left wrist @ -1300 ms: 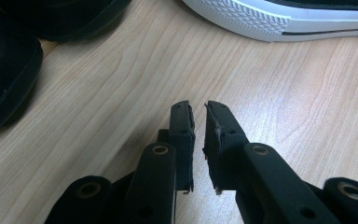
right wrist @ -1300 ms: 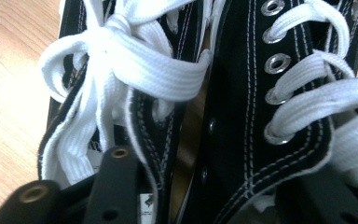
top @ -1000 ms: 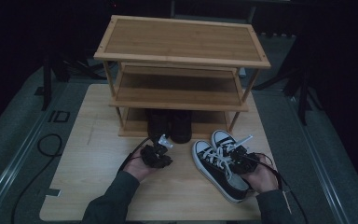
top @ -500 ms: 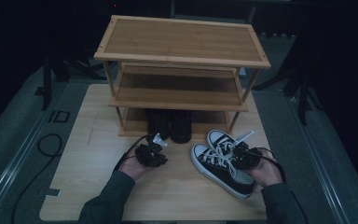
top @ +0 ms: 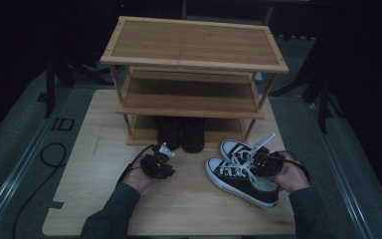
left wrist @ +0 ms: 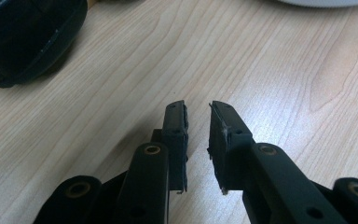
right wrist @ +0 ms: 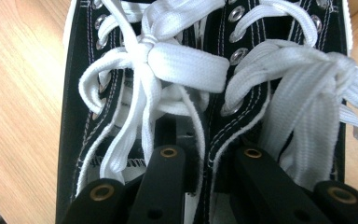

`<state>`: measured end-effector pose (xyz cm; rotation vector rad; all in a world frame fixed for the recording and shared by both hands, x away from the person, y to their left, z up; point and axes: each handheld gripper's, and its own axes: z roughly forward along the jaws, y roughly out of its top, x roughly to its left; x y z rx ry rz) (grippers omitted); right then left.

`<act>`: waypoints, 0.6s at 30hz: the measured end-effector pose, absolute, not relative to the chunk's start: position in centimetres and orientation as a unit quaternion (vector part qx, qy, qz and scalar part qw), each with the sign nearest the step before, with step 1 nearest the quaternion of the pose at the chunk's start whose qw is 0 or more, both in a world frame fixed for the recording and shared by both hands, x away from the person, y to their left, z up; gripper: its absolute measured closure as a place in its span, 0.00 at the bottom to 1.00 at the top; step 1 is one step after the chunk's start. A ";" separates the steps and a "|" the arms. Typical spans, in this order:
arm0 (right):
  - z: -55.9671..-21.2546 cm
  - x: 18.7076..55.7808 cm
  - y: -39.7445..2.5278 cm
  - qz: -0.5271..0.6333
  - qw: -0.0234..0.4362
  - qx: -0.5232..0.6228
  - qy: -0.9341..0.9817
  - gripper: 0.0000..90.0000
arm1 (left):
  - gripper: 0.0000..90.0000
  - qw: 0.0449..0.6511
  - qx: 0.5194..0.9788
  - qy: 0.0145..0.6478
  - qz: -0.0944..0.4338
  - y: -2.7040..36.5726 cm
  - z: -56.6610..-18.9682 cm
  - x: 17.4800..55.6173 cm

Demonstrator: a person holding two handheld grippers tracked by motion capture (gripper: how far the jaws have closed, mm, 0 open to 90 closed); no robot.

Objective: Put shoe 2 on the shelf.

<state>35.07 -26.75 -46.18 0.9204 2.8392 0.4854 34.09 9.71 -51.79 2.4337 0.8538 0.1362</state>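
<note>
A pair of black canvas sneakers (top: 238, 175) with white laces and soles lies on the wooden table (top: 92, 164), right of centre. My right gripper (top: 251, 160) is over their openings. In the right gripper view, one jaw reaches into each sneaker (right wrist: 98, 112), and the right gripper (right wrist: 209, 142) is shut on the two inner sides between the jaws. My left gripper (top: 164, 150) hovers low over bare wood left of the sneakers. In the left gripper view, the left gripper (left wrist: 198, 109) shows a narrow gap with nothing in it.
A three-tier bamboo shoe rack (top: 194, 45) stands at the back of the table. A pair of black shoes (top: 181, 133) sits on its bottom shelf, and one black toe (left wrist: 23, 37) shows near the left gripper. A cable (top: 49, 154) lies on the floor at left.
The right gripper and the sneakers have shifted slightly forward toward the rack. The left gripper has drifted a little to the left.
</note>
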 end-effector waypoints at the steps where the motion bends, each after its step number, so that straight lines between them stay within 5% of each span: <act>1: -45.9 35.1 -26.8 0.159 0.060 0.300 0.939 0.96 | 0.85 0.276 0.906 0.318 0.050 9.8 -51.8 34.1; 18: -41.8 35.6 -27.1 0.157 0.072 0.228 0.958 0.95 | 0.80 0.275 0.902 0.328 0.054 10.5 -51.9 34.1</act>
